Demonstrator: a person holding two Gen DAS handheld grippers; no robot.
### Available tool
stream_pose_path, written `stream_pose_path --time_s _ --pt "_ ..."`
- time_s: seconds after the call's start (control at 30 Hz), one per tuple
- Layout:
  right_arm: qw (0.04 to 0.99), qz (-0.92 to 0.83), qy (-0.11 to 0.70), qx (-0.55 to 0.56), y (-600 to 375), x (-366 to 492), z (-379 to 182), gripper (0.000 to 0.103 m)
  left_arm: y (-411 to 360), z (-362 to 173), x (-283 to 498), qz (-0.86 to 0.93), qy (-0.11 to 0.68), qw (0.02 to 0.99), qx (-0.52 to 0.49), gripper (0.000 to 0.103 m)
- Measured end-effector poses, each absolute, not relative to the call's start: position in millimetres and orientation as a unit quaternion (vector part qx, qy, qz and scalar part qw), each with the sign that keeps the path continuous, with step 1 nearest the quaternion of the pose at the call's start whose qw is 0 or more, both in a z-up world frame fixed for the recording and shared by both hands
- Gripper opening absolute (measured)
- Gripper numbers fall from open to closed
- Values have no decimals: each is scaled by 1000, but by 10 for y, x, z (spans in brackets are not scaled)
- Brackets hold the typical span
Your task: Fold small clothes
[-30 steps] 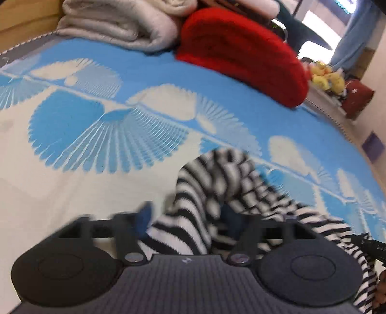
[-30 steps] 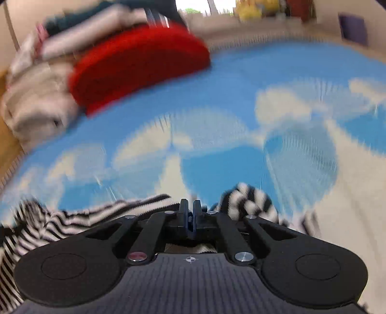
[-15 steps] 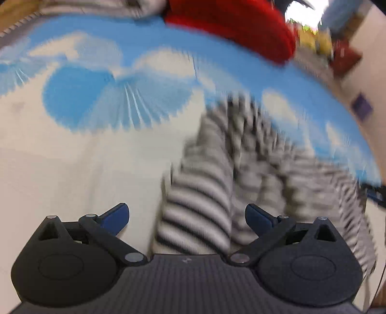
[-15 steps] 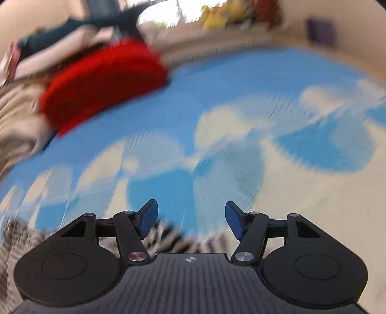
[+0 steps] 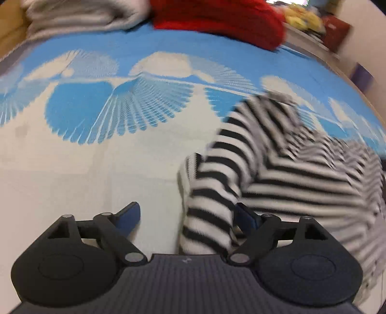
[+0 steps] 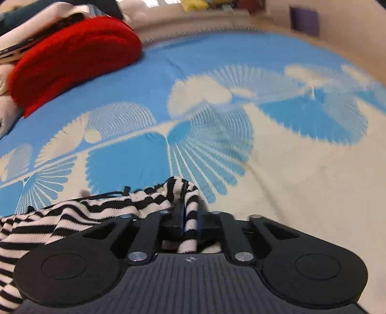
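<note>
A black-and-white striped garment [image 5: 284, 164] lies rumpled on the blue-and-cream patterned bedspread [image 5: 115, 113]. In the left wrist view my left gripper [image 5: 188, 217] is open, and one striped sleeve end lies between its blue fingertips [image 5: 127, 216], close to the right one. In the right wrist view my right gripper [image 6: 190, 217] is shut on a fold of the striped garment [image 6: 108, 205], which trails off to the left. The pinched fold stands up between the jaws.
A folded red blanket [image 5: 217, 21] and grey folded bedding [image 5: 79, 17] lie at the far end of the bed. The red blanket [image 6: 72, 58] shows far left in the right wrist view. The bed edge and a purple box [image 6: 304, 17] are far right.
My left gripper let go of the striped garment and opened, then shifted left. My right gripper opened half a second ago and has now shut on a fold of the garment.
</note>
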State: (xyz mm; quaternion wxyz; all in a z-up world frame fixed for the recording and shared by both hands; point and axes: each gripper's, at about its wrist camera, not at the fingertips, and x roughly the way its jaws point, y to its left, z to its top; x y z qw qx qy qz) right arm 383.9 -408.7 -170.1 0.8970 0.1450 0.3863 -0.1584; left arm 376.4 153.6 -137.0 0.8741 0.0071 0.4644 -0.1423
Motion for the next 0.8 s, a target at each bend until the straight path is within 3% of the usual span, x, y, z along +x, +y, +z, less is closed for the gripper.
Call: stream_pose_path --time_s 0.03,0.07,0.1,0.27,0.33,0.4,0.6,0.63,0.67,0.73,0.8 --pt "900 -161 373 159 -4124 3779 -1597 40 1577 -1335 3673 -157 459 874 9 88" --pt "903 -163 357 173 -4160 3714 -1520 55 1627 -1303 3575 -167 456 874 11 89" --pt "906 -160 343 190 -4202 3622 -1415 62 1692 -1281 3461 -175 458 871 13 89" --pt "877 -125 367 283 -4288 3004 -1156 68 1835 -1259 2855 -247 431 865 70 88" --pt "855 -117 380 334 -4298 2660 -1216 70 1770 -1315 2592 -269 398 866 139 87" --pt "832 -131 390 372 -4310 2276 -1335 71 1666 -1448 2448 -280 400 853 186 80" --pt "786 -199 415 414 -4307 1699 -1737 76 1351 -1654 2396 -281 362 860 224 78" --pt "791 -186 410 415 -4314 1715 -1728 77 1307 -1661 2442 -276 360 863 221 75" --pt "796 -164 401 422 -4338 1747 -1724 78 1257 -1657 2460 -274 356 866 218 64" --pt "787 -143 386 461 -4411 1795 -1748 88 1158 -1627 2454 -273 349 865 234 54" --pt "772 -141 374 494 -4445 1801 -1795 89 1098 -1585 2421 -274 342 865 245 35"
